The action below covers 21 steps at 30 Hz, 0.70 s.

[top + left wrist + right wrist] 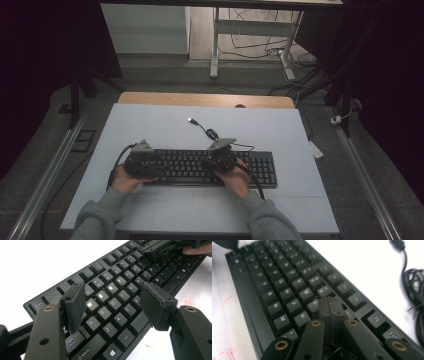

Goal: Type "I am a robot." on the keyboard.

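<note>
Keyboard [210, 167] lies on the desk [150, 125]; left gripper [115, 302] hovers at its nine o'clock end, fingers apart, right gripper [331, 308] mid-board, fingers together.

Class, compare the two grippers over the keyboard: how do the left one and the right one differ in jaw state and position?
The left gripper has its jaws wide apart with nothing between them; the right gripper has its jaws pressed together. The left gripper hangs over the keyboard's left end, above the W, A, S keys; the right gripper sits nearer the middle, its tip down at the keys. Both are black, hand-held, and point at the keyboard.
</note>
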Available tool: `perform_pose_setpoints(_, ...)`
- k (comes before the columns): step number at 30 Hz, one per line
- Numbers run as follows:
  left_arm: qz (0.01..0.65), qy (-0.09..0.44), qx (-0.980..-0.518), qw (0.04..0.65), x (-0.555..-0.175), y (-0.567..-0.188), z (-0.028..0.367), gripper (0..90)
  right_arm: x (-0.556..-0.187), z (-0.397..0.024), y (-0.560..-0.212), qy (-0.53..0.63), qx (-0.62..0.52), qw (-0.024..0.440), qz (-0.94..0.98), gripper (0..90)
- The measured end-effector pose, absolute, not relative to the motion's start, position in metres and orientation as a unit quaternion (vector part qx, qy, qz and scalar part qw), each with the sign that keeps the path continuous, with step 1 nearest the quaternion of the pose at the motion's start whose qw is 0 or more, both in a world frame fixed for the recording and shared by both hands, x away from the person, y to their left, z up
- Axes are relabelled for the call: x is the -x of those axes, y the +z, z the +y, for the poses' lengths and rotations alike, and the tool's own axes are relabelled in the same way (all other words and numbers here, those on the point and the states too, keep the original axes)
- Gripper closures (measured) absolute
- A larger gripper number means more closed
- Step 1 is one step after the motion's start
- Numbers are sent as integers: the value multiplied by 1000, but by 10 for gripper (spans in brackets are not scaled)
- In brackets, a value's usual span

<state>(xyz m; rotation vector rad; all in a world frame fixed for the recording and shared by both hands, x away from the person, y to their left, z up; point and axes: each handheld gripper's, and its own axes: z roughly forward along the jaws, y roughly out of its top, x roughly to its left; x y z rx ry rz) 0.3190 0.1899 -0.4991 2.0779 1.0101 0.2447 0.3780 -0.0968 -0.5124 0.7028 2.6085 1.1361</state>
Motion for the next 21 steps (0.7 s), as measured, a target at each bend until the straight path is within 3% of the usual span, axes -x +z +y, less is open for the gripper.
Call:
perform_pose_setpoints(18,401,100,-817,402,-318,-498,192,375,-367,-141,-496,425,-255,106,862,899)
perform_pose_setpoints(21,401,100,-817,402,-318,-498,192,375,-364,-152,-496,429,-254,105,860,744)
